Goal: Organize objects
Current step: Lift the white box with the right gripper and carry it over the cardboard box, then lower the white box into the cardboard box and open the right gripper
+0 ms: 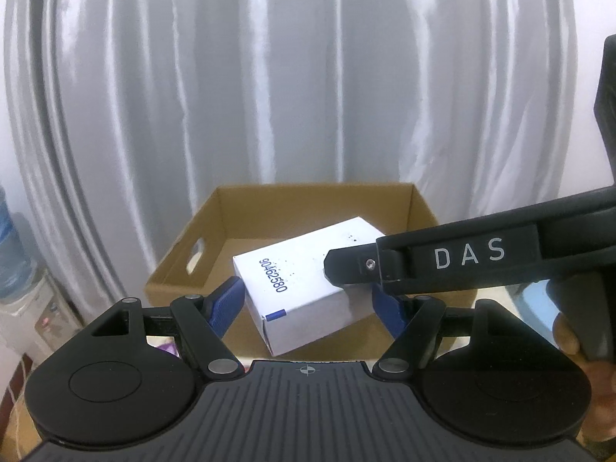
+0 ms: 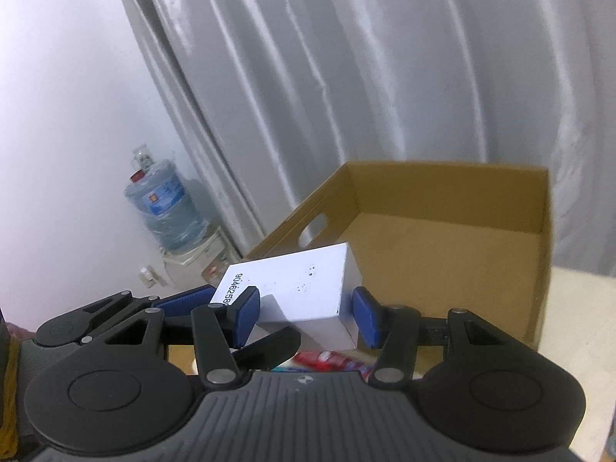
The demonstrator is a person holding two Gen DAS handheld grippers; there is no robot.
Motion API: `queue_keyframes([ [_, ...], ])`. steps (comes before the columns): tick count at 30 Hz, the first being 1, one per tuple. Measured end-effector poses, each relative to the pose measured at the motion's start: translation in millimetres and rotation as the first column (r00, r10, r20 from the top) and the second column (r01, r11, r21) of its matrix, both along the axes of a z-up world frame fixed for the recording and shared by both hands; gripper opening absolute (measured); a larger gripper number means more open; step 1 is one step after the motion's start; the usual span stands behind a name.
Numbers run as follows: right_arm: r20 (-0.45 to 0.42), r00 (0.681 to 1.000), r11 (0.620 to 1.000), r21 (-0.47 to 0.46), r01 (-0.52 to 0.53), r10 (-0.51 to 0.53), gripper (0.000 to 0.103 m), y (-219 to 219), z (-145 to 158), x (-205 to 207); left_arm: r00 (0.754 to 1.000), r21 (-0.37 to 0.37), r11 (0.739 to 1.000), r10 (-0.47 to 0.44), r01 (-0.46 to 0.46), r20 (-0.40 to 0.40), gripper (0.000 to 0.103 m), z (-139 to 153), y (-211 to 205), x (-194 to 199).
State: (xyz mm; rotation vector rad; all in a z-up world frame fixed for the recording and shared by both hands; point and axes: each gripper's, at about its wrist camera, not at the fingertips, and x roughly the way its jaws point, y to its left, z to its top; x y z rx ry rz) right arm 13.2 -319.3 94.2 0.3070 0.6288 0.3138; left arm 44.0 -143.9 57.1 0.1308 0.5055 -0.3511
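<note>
A white box (image 1: 304,288) printed with blue digits is held tilted over the near edge of an open brown cardboard box (image 1: 215,223). My left gripper (image 1: 308,300) has its blue pads (image 1: 227,304) on both sides of the white box, shut on it. My right gripper (image 2: 304,315) reaches in from the right; its blue pads (image 2: 364,315) also flank the white box (image 2: 296,285), touching or nearly so. The cardboard box (image 2: 454,254) looks empty inside. The right gripper's body, marked DAS, crosses the left wrist view (image 1: 462,258).
Grey curtains (image 1: 308,77) hang behind the cardboard box. A water dispenser with a blue bottle (image 2: 165,208) stands at the left by the wall. A red packet (image 2: 331,360) lies on the table below the white box.
</note>
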Motion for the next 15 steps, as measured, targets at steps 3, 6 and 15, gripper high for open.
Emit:
queue_keyframes([
  [3, -0.004, 1.000, 1.000, -0.012, 0.004, -0.004, 0.057, -5, 5, 18, 1.000, -0.008, 1.000, -0.003, 0.003, -0.003, 0.073, 3, -4, 18],
  [6, -0.011, 1.000, 1.000, -0.027, -0.005, 0.005, 0.057, -5, 10, 42, 1.000, -0.005, 1.000, -0.001, 0.001, -0.011, 0.073, 7, -5, 39],
  [15, -0.111, 0.994, 0.999, -0.024, -0.022, 0.019, 0.057, -3, 6, 165, 0.990, 0.042, 0.999, -0.012, 0.018, -0.141, 0.074, 9, -2, 157],
])
